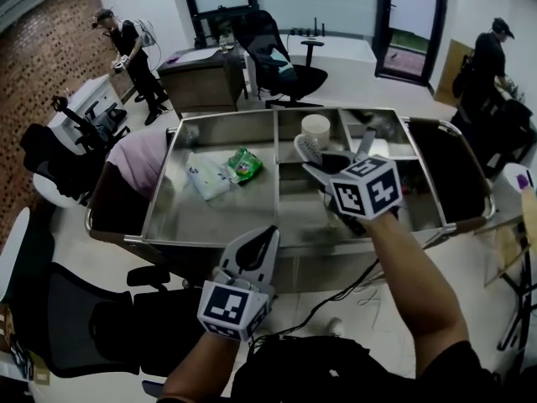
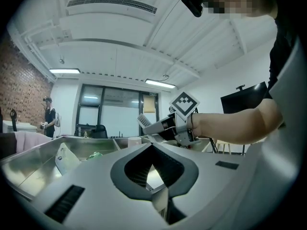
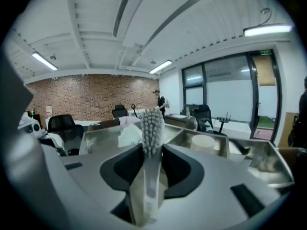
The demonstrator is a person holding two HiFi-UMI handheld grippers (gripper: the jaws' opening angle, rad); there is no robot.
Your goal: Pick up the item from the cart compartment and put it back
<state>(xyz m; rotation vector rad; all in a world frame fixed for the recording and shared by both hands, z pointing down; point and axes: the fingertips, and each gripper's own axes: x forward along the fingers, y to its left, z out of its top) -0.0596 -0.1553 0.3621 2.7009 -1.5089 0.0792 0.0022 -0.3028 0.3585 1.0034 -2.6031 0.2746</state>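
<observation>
A grey-white bristle brush stands upright between the jaws of my right gripper, which is shut on its handle. In the head view that gripper hovers over the right-hand compartments of the steel cart, with the brush pointing away from me. My left gripper hangs below the cart's front rim, shut and holding nothing. From the left gripper view its jaws meet at the tips, and the right gripper with the brush shows beyond.
The cart's large left compartment holds a white pouch and a green packet. A white round container sits at the back right. Black office chairs stand around the cart, and two people work in the background.
</observation>
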